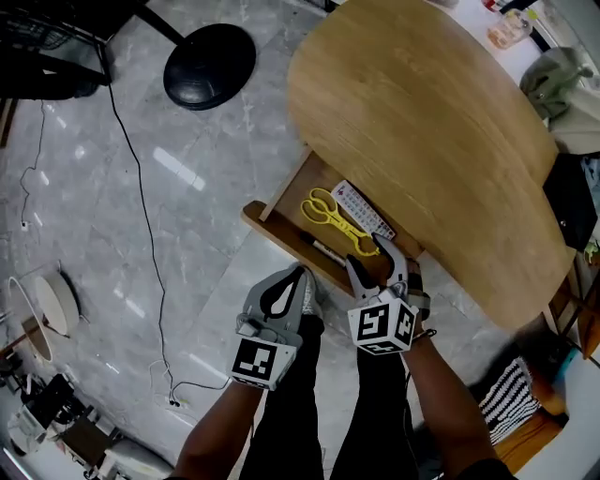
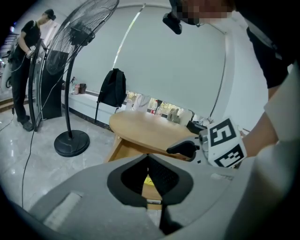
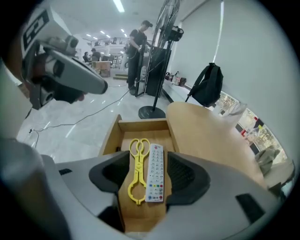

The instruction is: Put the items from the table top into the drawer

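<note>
The wooden drawer [image 1: 281,202] stands pulled out from under the round wooden table [image 1: 422,122]. In it lie yellow plastic tongs [image 1: 333,217], a white remote [image 1: 364,211] and a black pen [image 1: 323,248]. My right gripper [image 1: 377,264] hovers open over the drawer's near end. In the right gripper view the tongs [image 3: 136,171] and remote [image 3: 155,173] show through its gap [image 3: 149,176], lying below with nothing gripped. My left gripper [image 1: 298,277] hangs just outside the drawer front, its tips together and empty. In the left gripper view its pads [image 2: 149,161] meet in front of the drawer.
A black fan base [image 1: 210,66] and a thin cable [image 1: 141,216] lie on the marble floor left of the table. Small items [image 1: 511,28] sit past the table's far edge. A black backpack [image 3: 206,86] hangs beyond the table; a person [image 3: 138,51] stands far off.
</note>
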{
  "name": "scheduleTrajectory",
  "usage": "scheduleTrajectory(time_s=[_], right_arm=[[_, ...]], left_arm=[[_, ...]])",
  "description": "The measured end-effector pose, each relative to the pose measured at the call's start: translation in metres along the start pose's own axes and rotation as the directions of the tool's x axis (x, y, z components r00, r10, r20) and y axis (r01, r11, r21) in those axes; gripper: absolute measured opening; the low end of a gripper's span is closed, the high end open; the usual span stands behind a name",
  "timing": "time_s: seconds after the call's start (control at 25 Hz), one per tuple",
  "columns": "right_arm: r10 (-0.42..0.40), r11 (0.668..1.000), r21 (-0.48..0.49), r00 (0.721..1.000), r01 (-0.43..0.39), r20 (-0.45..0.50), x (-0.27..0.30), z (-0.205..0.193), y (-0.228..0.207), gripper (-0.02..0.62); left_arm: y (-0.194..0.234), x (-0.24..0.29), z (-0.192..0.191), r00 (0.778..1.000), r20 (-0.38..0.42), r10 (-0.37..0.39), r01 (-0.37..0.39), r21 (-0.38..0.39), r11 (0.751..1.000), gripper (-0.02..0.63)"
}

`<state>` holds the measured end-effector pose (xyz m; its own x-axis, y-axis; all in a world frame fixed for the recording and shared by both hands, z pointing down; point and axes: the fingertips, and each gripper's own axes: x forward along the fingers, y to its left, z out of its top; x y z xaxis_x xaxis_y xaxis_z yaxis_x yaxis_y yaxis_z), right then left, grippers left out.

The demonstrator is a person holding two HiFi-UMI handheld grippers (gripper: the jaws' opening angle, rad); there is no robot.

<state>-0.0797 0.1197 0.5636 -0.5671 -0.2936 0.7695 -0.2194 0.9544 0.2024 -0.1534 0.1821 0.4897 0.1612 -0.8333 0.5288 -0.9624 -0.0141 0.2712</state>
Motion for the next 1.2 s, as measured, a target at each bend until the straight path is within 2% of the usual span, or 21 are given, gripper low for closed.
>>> scheduleTrajectory(time_s=[0.28,0.48,0.64,0.68,0.84,1.04,1.2], right_arm=[[-0.034,0.985,0.17,0.994,0.016,0.1,-0.094,0.038,-0.028,0.221],[-0.14,0.958,0.271,0.977,0.093,0.16,-0.164,0.06,-0.068,0.135],[-0.269,0.912,0.361,0.948,0.194,0.17,-0.221,0.065,-0.106,0.008],[-0.291,0.897,0.392,0.94,0.203,0.177,-0.234,0.069,-0.114,-0.002],[-0.362,0.84,0.493,0.91,0.225,0.201,-0.297,0.083,-0.14,-0.003],[-0.438,0.797,0.544,0.872,0.263,0.219,-0.378,0.106,-0.17,-0.003],[-0.505,0.765,0.574,0.826,0.293,0.25,-0.446,0.126,-0.191,-0.003]], left_arm=[[-0.038,0.005,0.054,0.996,0.033,-0.081,0.077,0.106,0.991,0.017],[-0.066,0.007,0.103,0.99,0.061,-0.129,0.117,0.17,0.978,0.017],[-0.1,0.008,0.138,0.981,0.077,-0.179,0.161,0.193,0.968,0.017],[-0.109,0.006,0.148,0.979,0.079,-0.19,0.171,0.203,0.964,0.017],[-0.148,-0.015,0.192,0.968,0.095,-0.23,0.205,0.226,0.952,0.018],[-0.195,-0.043,0.261,0.953,0.132,-0.271,0.229,0.267,0.936,0.017],[-0.232,-0.071,0.316,0.935,0.174,-0.308,0.243,0.317,0.917,0.017]])
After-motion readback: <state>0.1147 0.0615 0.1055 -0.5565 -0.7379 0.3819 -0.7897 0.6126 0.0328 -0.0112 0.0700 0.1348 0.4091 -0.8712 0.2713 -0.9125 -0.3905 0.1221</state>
